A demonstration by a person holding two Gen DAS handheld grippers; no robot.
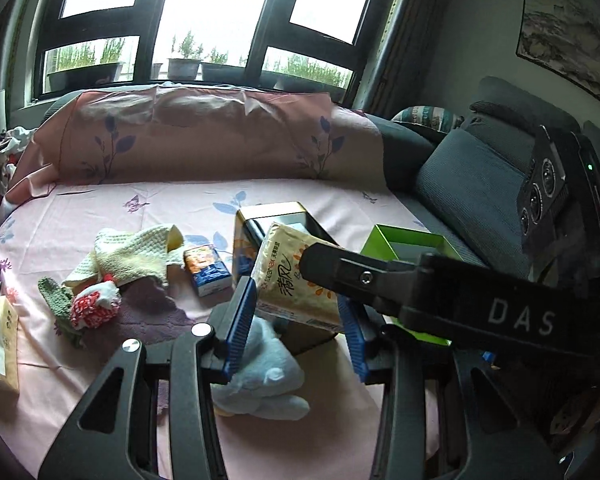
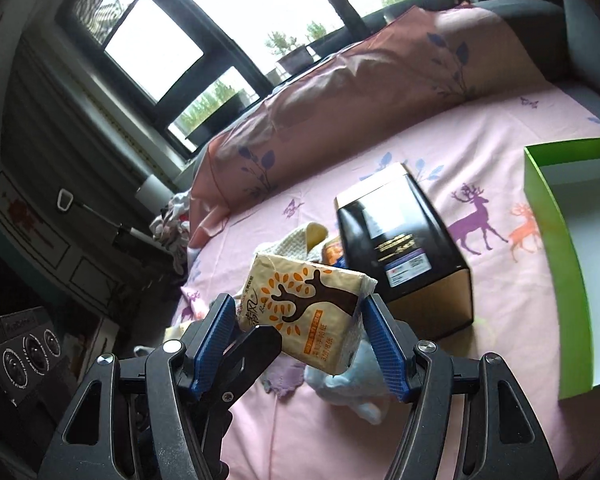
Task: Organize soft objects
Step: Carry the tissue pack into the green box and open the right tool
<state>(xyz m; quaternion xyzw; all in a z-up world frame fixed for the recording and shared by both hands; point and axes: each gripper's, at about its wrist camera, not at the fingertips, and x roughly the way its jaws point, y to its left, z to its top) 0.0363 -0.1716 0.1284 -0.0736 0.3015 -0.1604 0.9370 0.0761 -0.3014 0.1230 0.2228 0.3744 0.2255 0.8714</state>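
Note:
A yellow tissue pack [image 1: 292, 280] printed with a brown tree hangs in the air above the pink bedsheet [image 1: 100, 208]. My left gripper [image 1: 296, 328] is shut on it, its blue pads against the pack's two sides. In the right wrist view the same tissue pack [image 2: 312, 312] sits between the blue pads of my right gripper [image 2: 300, 344], which is shut on its ends. The right gripper's black finger [image 1: 340, 276] crosses the left wrist view, and a left finger [image 2: 252, 356] shows at lower left in the right wrist view.
On the sheet lie a cream waffle towel [image 1: 132, 256], a small blue tissue pack [image 1: 208, 272], a red-white cloth [image 1: 96, 304], a green knit piece [image 1: 58, 304] and a light blue soft toy [image 1: 264, 372]. A black box [image 2: 400, 240] and an open green box [image 2: 556, 248] stand to the right.

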